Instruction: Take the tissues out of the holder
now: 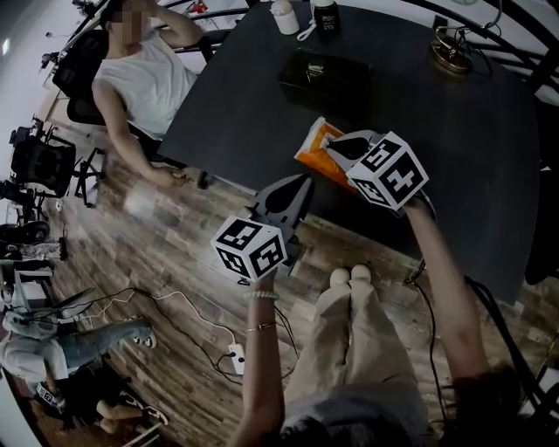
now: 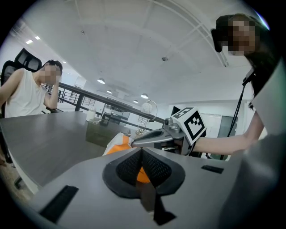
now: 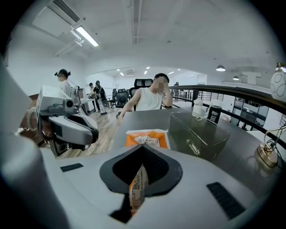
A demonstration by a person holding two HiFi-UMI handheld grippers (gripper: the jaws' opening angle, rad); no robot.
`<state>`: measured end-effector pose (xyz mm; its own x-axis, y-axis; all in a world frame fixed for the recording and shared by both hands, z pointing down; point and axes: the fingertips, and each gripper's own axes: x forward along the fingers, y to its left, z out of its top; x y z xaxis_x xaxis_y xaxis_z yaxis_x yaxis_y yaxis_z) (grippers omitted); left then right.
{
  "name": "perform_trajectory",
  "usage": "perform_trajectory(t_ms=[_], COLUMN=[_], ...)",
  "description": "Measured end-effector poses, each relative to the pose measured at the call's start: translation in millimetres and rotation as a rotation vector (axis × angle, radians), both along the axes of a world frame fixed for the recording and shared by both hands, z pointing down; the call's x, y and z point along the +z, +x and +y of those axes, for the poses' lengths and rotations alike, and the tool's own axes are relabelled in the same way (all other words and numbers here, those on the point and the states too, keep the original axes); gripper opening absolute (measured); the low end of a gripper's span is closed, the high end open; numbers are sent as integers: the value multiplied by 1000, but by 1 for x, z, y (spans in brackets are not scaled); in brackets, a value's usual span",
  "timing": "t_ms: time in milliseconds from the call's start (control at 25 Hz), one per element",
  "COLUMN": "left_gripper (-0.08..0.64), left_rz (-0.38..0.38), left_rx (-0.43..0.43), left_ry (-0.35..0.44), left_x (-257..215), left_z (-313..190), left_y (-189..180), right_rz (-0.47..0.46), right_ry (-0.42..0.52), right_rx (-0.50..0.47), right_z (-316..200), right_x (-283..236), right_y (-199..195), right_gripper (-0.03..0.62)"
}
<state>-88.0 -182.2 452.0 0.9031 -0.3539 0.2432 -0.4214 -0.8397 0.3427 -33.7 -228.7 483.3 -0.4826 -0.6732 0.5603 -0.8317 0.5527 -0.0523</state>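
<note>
An orange tissue pack [image 1: 314,150] hangs over the near left part of the dark table [image 1: 454,157], with my right gripper [image 1: 336,144] shut on its near edge. In the right gripper view the pack [image 3: 146,138] runs forward from the closed jaws of my right gripper [image 3: 142,150]. The dark box-shaped holder [image 1: 325,77] stands farther back, apart from the pack, and is also seen in the right gripper view [image 3: 196,134]. My left gripper [image 1: 301,183] is shut and holds nothing, just left of and below the pack. Its own view shows the left gripper [image 2: 142,150] with the pack [image 2: 117,144] beyond.
A person in a white sleeveless top [image 1: 144,79] sits at the table's left side. A white bottle [image 1: 284,16] and a dark jar [image 1: 325,16] stand at the far edge, a wire object [image 1: 450,48] at the far right. Cables and a power strip [image 1: 236,354] lie on the wooden floor.
</note>
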Motion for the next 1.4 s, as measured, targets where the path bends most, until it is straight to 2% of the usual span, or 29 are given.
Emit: perform_trajectory(t_ms=[840, 1000, 1120, 1200, 1400], left_gripper=[8, 8, 8, 8, 8], left_rz=[-22, -22, -16, -15, -12], left_rx=[-42, -44, -46, -42, -34], left_ry=[-5, -3, 1, 5, 24], left_x=[7, 5, 1, -3, -14], left_z=[-10, -11, -10, -7, 1], left_y=[-24, -28, -28, -27, -26], right_rz=[129, 121, 101, 83, -15], right_ry=[-109, -123, -132, -121, -75], right_rx=[-9, 0, -1, 12, 73], right_z=[-18, -21, -20, -20, -16], right_x=[39, 42, 42, 38, 18], right_y=[-28, -31, -33, -32, -26], right_gripper=[17, 20, 77, 78, 78])
